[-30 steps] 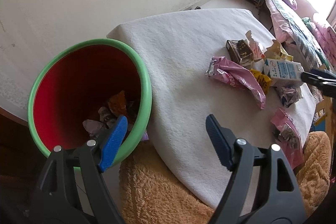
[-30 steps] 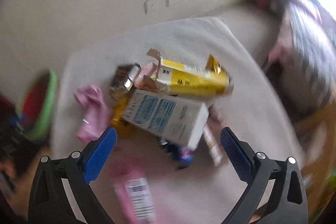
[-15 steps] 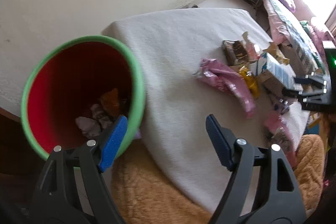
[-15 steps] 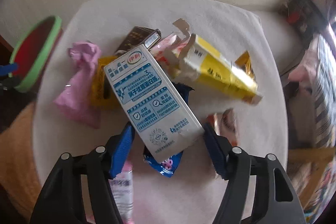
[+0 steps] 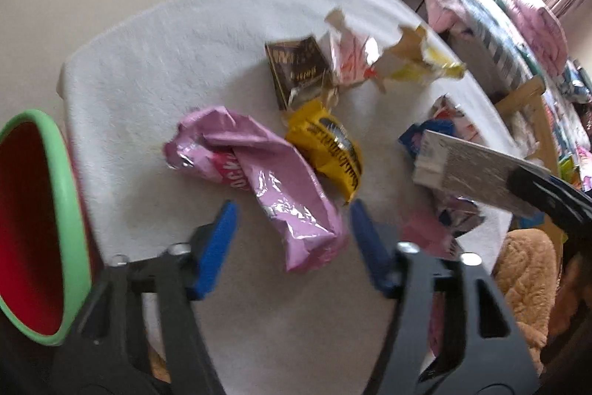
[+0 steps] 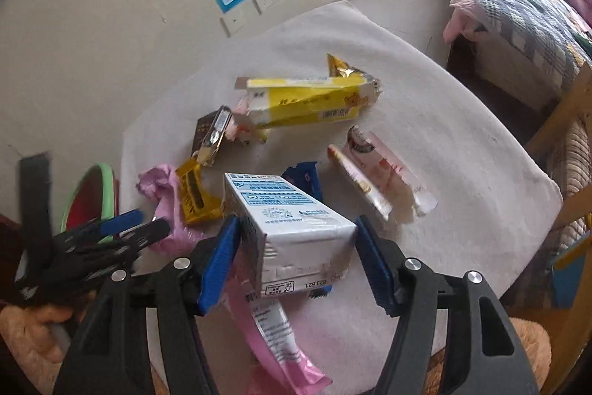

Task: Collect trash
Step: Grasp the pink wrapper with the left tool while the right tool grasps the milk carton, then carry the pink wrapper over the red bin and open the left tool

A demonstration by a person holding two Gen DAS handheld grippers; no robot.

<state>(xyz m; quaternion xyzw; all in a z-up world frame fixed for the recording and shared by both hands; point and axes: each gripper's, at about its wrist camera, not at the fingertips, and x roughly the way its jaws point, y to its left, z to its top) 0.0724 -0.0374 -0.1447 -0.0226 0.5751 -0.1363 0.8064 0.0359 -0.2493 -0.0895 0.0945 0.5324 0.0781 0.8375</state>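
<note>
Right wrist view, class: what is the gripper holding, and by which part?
The right gripper holds the white and blue carton across its near end, between the fingers.

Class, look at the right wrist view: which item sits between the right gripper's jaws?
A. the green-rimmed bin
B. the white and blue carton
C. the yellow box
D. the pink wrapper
B: the white and blue carton is clamped between the right gripper's blue jaws, lifted off the white-covered table.
</note>
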